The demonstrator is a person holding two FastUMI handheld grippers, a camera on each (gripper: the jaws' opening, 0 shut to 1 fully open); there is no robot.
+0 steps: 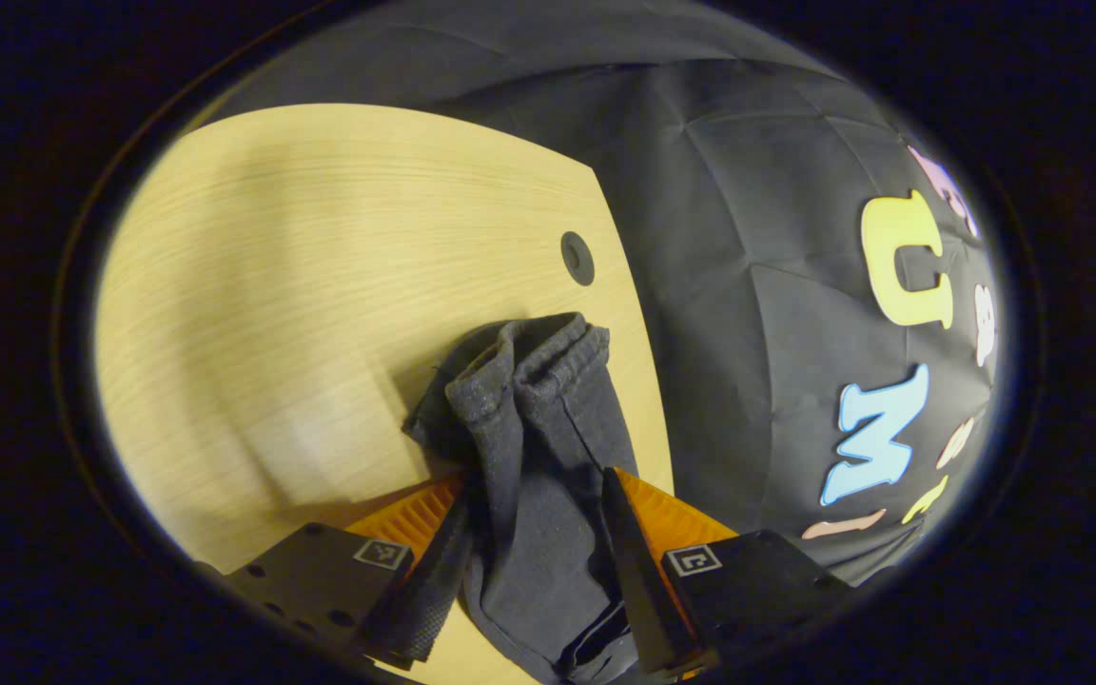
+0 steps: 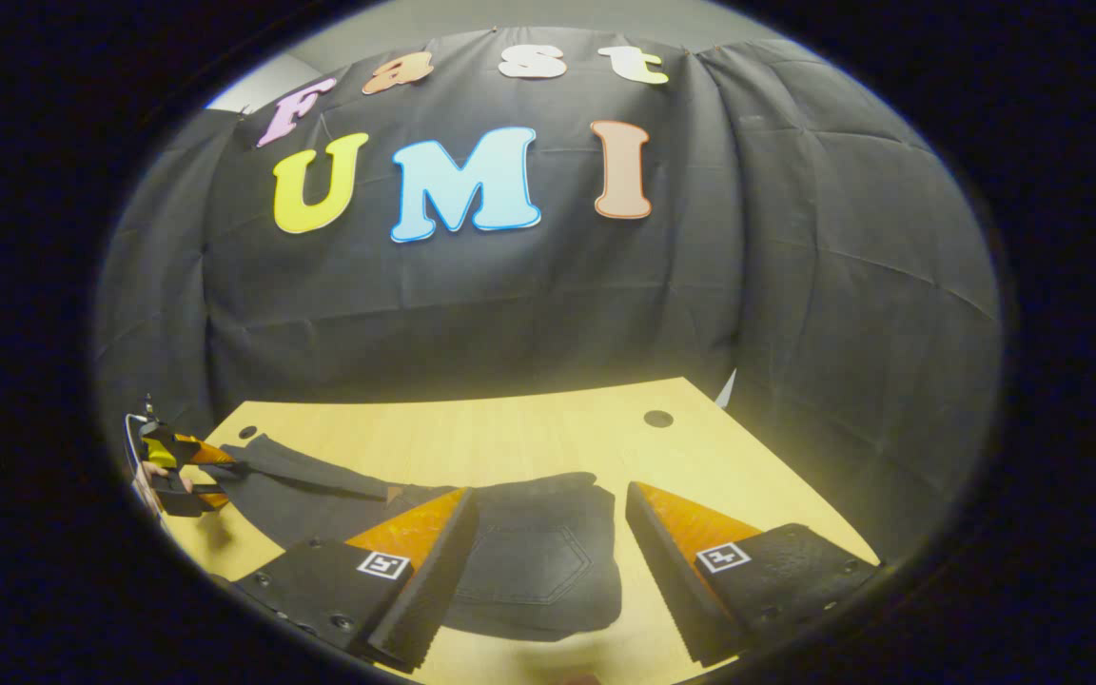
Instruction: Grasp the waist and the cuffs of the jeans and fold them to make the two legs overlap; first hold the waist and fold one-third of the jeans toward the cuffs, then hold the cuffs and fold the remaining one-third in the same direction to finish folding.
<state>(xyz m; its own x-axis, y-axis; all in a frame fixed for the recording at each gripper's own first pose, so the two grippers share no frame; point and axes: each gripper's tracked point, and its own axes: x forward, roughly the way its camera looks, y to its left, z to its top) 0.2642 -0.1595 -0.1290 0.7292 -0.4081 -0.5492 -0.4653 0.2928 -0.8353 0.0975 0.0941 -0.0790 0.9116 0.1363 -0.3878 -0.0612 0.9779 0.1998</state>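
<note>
Jeans [image 2: 519,561] lie flat on the tabletop [image 2: 529,428], long axis running from waist to cuffs. Right gripper [image 2: 548,580]: jaws wide open, holding nothing, waist end with back pocket directly between and ahead of them. Left gripper [image 1: 534,571]: jaws closed on the bunched cuffs [image 1: 529,381] at the far end from the waist. No legible brand or label on the jeans.

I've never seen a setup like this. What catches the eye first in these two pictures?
Dark jeans sprawl across a pale wooden table. In the left gripper view, the left gripper has a bunched leg end of the jeans between its fingers, near the table's far edge. In the right gripper view, the right gripper hangs open over the waist end with its back pocket, with the left gripper far off to the left.
</note>
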